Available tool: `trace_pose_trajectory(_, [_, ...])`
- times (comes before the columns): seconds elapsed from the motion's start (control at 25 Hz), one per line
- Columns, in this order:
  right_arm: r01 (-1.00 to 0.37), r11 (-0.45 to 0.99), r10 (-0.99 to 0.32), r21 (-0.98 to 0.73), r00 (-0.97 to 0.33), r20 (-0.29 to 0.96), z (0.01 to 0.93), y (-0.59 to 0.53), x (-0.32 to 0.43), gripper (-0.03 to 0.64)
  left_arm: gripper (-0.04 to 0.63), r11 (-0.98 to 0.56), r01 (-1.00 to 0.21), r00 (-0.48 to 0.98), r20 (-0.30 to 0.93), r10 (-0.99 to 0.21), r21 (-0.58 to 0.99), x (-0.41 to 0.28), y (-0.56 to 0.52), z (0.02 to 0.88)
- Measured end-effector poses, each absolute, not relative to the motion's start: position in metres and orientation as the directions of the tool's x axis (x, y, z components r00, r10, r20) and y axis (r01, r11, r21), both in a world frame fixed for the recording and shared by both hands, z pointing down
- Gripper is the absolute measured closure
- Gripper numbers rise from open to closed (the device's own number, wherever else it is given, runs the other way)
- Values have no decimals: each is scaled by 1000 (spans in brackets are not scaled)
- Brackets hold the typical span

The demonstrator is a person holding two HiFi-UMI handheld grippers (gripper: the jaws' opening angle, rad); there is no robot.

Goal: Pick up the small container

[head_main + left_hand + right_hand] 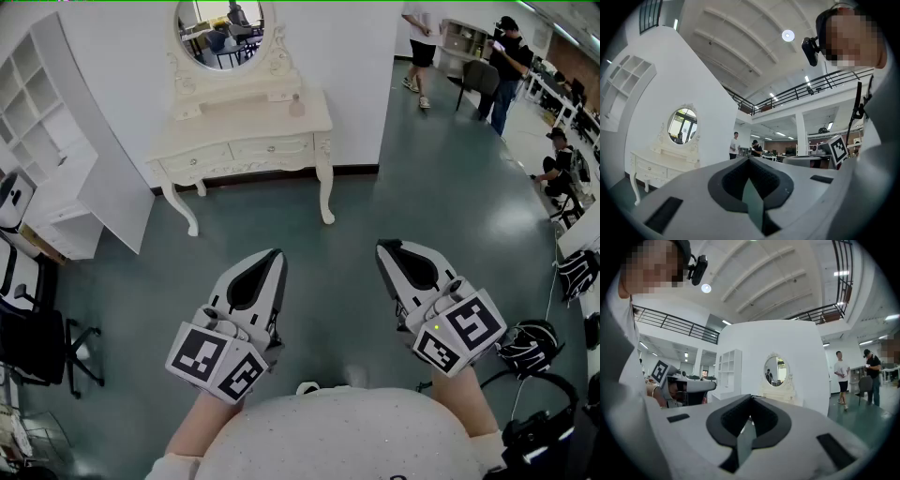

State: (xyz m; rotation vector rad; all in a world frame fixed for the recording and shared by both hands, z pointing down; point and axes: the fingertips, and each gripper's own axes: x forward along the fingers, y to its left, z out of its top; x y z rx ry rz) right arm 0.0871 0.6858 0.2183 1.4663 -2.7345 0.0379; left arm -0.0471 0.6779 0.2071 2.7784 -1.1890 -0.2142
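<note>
One small container [296, 106] on the white dressing table [234, 129]; contents indiscernible

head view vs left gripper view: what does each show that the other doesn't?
Head view only: the small container standing on the dressing table, and the office chair at the left edge.
Left gripper view only: the ceiling, the balcony railing and the wearer's head camera.
Both: the dressing table, its oval mirror, the white shelf unit, the right gripper and people standing in the background.
</note>
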Motion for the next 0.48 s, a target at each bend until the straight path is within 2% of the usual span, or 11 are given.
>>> trace_pose_trajectory(0.48, [-840, 542, -839, -22, -543, 36, 219, 673, 74, 617, 594, -686, -710, 683, -79, -726, 162, -65, 665, 212])
